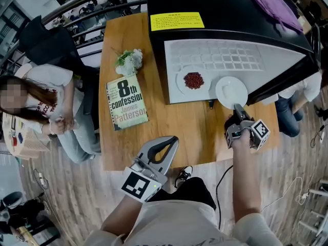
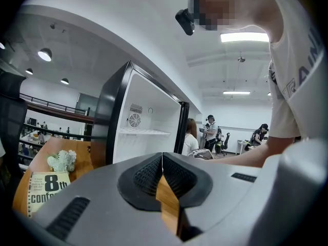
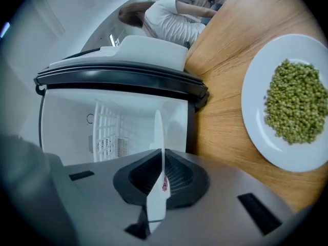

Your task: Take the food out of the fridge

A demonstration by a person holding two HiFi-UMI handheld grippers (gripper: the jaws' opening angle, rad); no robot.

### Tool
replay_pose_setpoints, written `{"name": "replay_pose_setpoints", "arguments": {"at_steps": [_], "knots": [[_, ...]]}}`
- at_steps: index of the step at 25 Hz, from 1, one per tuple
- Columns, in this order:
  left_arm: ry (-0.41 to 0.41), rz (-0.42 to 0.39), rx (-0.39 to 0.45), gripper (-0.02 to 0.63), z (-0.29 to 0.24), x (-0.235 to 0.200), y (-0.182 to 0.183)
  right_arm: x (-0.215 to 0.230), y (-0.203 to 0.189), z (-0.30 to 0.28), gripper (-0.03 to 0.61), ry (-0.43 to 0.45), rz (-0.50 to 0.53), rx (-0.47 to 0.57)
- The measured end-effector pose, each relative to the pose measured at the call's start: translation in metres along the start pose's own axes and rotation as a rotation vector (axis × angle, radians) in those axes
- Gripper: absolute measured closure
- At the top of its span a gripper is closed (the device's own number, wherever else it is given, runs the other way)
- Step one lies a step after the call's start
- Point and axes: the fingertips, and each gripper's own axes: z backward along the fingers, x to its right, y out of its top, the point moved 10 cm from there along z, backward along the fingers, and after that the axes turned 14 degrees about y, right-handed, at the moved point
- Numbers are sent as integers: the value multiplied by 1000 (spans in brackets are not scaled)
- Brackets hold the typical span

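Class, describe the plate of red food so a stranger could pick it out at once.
Start at the black fridge standing open on the wooden table. In its white interior lies the plate: it bears a heap of dark red food, while the neighbouring plate in the right claw looks bare.

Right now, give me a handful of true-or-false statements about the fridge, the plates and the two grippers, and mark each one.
1. The right gripper is shut on a white plate. True.
2. The left gripper grips the 8th Confession book. False: its jaws are shut on nothing, and the book lies on the wooden table.
3. A plate of small green beans sits on the wooden table. True.
4. The fridge is closed. False: it is open, white interior showing.
5. The red beans are on the wooden table. False: they sit inside the fridge.
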Motion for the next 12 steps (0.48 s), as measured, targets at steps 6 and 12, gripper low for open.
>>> {"name": "replay_pose_setpoints", "arguments": {"at_steps": [6,12], "knots": [[-71,-4,-2,603,7,5,5,-14,-31,66,548,0,-9,-62],[-132,-22,0,603,13,10,2,13,-62,123,548,-27,-23,-75]]}}
